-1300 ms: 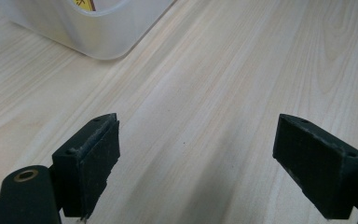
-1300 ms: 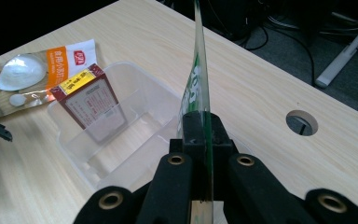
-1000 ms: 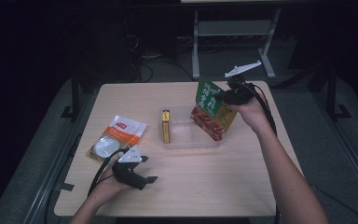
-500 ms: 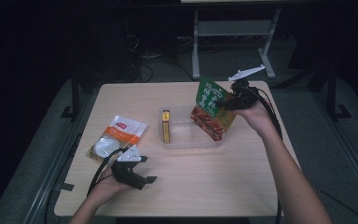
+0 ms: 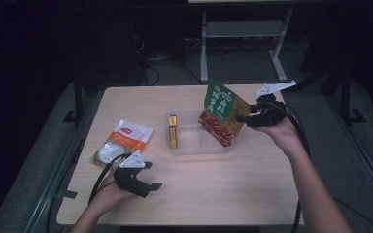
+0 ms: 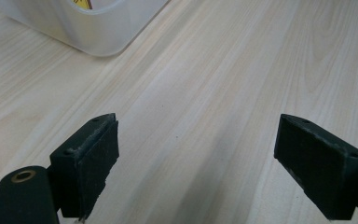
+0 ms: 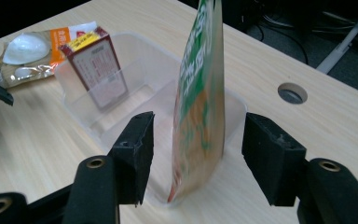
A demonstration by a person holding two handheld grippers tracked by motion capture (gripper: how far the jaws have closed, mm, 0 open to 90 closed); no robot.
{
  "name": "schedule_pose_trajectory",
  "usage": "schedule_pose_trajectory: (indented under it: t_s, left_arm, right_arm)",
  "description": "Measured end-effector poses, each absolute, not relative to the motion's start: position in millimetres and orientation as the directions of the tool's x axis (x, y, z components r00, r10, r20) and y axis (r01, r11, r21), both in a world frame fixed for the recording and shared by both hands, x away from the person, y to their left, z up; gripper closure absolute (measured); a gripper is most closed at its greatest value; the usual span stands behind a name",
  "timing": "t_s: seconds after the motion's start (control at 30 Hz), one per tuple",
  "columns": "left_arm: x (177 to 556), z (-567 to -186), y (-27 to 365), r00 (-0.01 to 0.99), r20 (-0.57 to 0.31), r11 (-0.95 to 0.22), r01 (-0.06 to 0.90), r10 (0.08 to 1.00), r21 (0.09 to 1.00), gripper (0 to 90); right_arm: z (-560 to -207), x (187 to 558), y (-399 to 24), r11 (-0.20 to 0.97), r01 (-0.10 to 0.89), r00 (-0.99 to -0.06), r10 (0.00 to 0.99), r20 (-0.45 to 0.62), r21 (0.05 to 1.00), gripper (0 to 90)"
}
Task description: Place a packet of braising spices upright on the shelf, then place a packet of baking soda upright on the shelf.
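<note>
right gripper (image 5: 243,118) fingers opened, released green pouch (image 5: 222,112), drawn back

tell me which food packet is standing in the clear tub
The green and red pouch, leaning upright in the tub's right end between the right gripper's just-opened jaws. The orange and white packet lies flat on the table.

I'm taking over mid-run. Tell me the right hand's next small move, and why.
Probably draw the right tongs straight back. They have just been opening, and both pads stand clear of the green pouch, which stands on edge inside the clear tray. Pulling back squarely avoids tipping it.
</note>
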State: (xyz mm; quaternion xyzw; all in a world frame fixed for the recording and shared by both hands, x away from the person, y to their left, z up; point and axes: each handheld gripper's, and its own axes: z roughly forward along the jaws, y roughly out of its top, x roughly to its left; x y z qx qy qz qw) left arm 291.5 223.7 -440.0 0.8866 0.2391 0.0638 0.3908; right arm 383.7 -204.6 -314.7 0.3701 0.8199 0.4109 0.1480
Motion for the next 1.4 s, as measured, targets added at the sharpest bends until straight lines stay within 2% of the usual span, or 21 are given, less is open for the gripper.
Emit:
schedule_pose_trajectory:
  t_s: [0.4, 0.63, 0.87, 1.2, 1.4]
  left_arm:
    - [282.0, -440.9, 223.1, 0.880, -0.067, -0.614, 0.381, 0.470, 0.691, 13.5]
    - [276.8, -441.5, 222.2, 0.881, -0.066, -0.620, 0.382, 0.469, 0.685, 13.5]
    - [273.0, -442.1, 225.6, 0.876, -0.063, -0.606, 0.382, 0.479, 0.698, 13.6]
    - [272.5, -442.2, 235.4, 0.861, -0.059, -0.600, 0.400, 0.506, 0.693, 13.6]
    - [275.2, -437.9, 242.2, 0.853, -0.047, -0.600, 0.404, 0.520, 0.690, 13.6]
  right_arm:
    - [-344.1, 346.8, -222.1, 0.377, 0.447, -0.694, 0.718, 0.049, 0.811, 35.5]
    - [-369.5, 329.6, -220.8, 0.412, 0.456, -0.722, 0.690, 0.057, 0.789, 35.8]
    - [-391.0, 310.7, -215.5, 0.421, 0.479, -0.734, 0.673, 0.089, 0.770, 35.9]
    - [-434.2, 281.5, -197.2, 0.502, 0.484, -0.780, 0.619, 0.093, 0.717, 32.2]
    - [-439.1, 275.8, -187.7, 0.515, 0.455, -0.811, 0.576, 0.099, 0.727, 31.2]
